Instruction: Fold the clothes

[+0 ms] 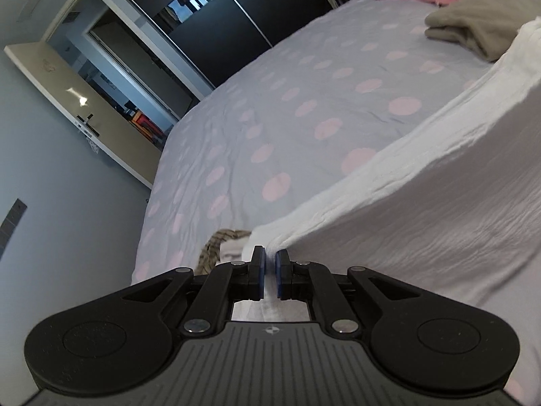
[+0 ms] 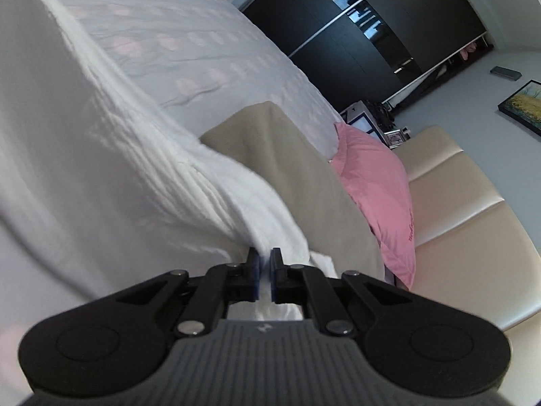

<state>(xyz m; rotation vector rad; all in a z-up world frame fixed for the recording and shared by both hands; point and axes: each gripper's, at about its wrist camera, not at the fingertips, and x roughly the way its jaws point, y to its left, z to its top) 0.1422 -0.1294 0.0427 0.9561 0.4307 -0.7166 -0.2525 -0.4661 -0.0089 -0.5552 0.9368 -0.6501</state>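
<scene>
i have the white cloth [image 1: 422, 182] pinched in both tools. my left gripper [image 1: 269, 272] has its two blue pads squeezed together on one corner of the cloth, with only a thin bit of white between them. my right gripper [image 2: 265, 274] is squeezed on another corner in the same way. the cloth is up off the bed [image 1: 270, 101] and stretches tight between my two tools, like a little tent, and its lower part hangs down toward the spotty sheet. so i think the job is at an early or middle step: the cloth is picked up and spread out, but i see no neat fold in it yet. it looks thin and floppy, so i think it will sag if i let one corner go. what is left, i think, is to bring the held edge over to the other edge, lay it flat on the bed, and fold it smaller. a tan cloth [image 2: 297, 176] lies on the bed just past my right tool, next to a pink pillow [image 2: 375, 182]. it looks a bit folded, but i cannot tell if it is done or still waits for me. near my left tool, a small striped thing [image 1: 216, 247] peeks out from under the white cloth; i cannot tell what it is.
</scene>
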